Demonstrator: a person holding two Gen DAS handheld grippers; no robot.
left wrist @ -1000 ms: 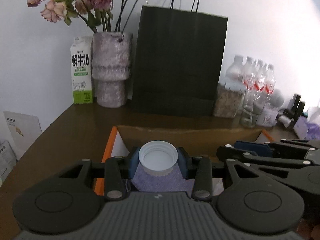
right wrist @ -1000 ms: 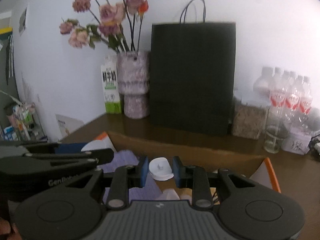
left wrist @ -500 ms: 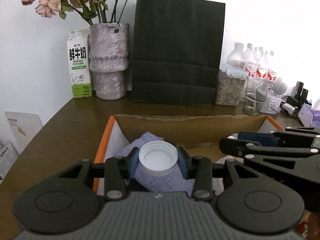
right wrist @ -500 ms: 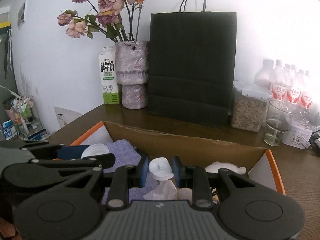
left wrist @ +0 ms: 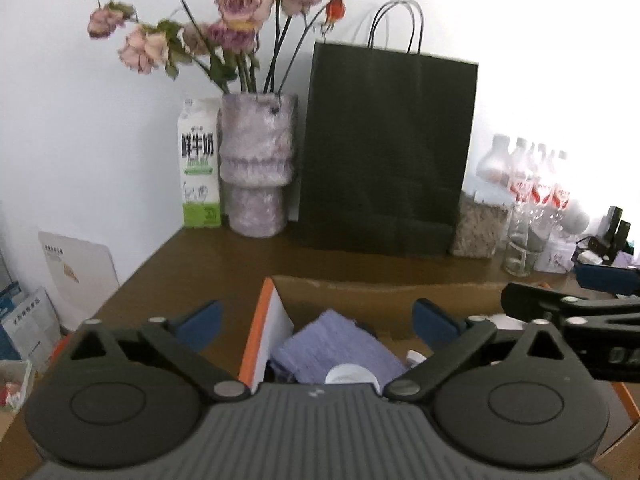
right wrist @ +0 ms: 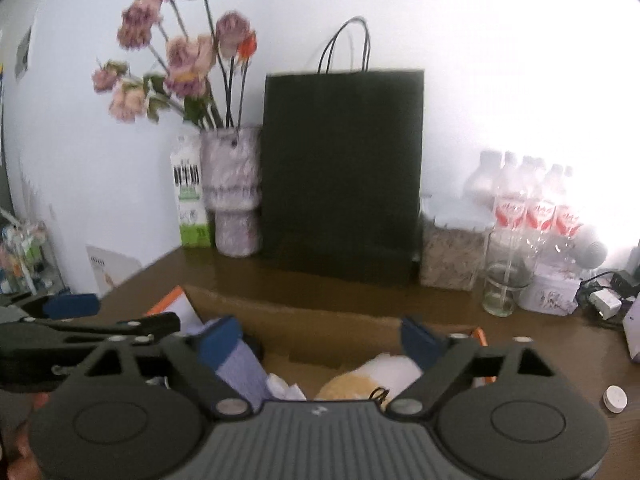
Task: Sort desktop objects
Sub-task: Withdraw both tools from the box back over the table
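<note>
My left gripper (left wrist: 318, 320) hovers over the left end of an open cardboard box (left wrist: 262, 332) with orange flaps. Its jaws are opening wide, with nothing between them. A wide white lid (left wrist: 352, 376) lies loose on a purple cloth (left wrist: 336, 344) inside the box, just below that gripper. My right gripper (right wrist: 320, 338) hangs over the same box (right wrist: 320, 330), its jaws also opening and empty. Under it I see the purple cloth (right wrist: 240, 368), crumpled tissue (right wrist: 284, 386) and a white-and-tan soft thing (right wrist: 380, 372). The small white cap it held is hidden.
Along the back wall stand a milk carton (left wrist: 200, 168), a vase of dried roses (left wrist: 258, 172), a black paper bag (left wrist: 384, 152), a seed jar (right wrist: 450, 258), a glass (right wrist: 500, 292) and several bottles (right wrist: 532, 204). A small round cap (right wrist: 615, 399) lies on the table right of the box.
Both grippers spread their jaws and let go: the wide white lid dropped from the left onto the purple cloth, the small cap left the right. Both hands rose a little.
</note>
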